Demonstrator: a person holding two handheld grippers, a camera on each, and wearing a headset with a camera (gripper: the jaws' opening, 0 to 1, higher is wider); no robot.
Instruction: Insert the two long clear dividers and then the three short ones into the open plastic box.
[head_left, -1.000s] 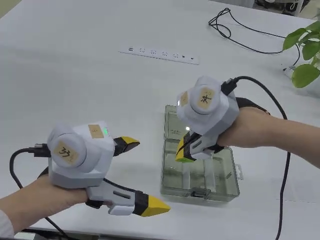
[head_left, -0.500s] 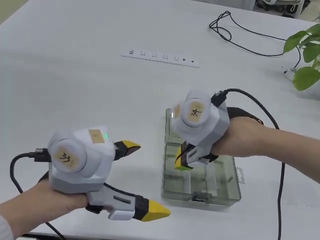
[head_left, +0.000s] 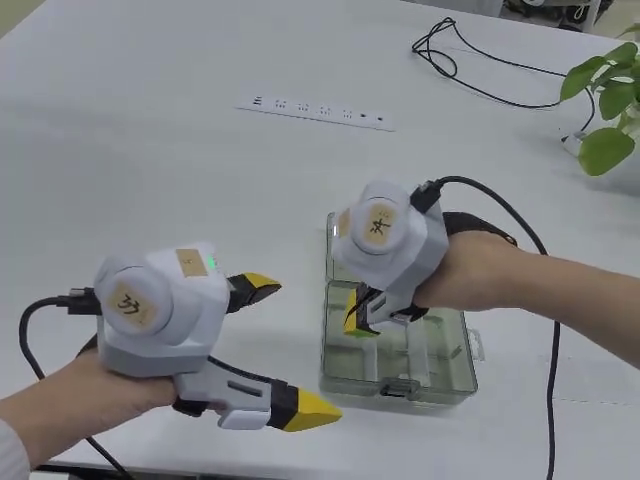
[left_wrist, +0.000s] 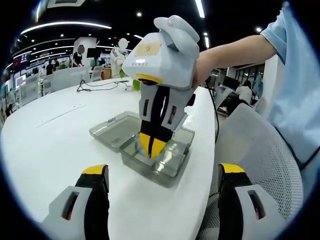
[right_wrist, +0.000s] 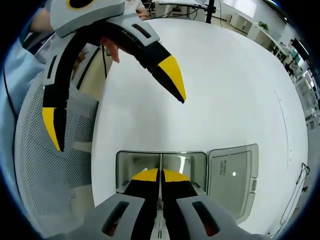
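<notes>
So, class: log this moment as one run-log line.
left gripper: open, beside box | right gripper: shut on divider, tips in box | lid: open

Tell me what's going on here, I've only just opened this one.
A person works at a white table with a hand-held gripper in each hand. The right hand-held gripper, jaws shut, points down into the open plastic box, its tips at a clear divider standing inside. The left hand-held gripper hovers open and empty beside the box.
</notes>
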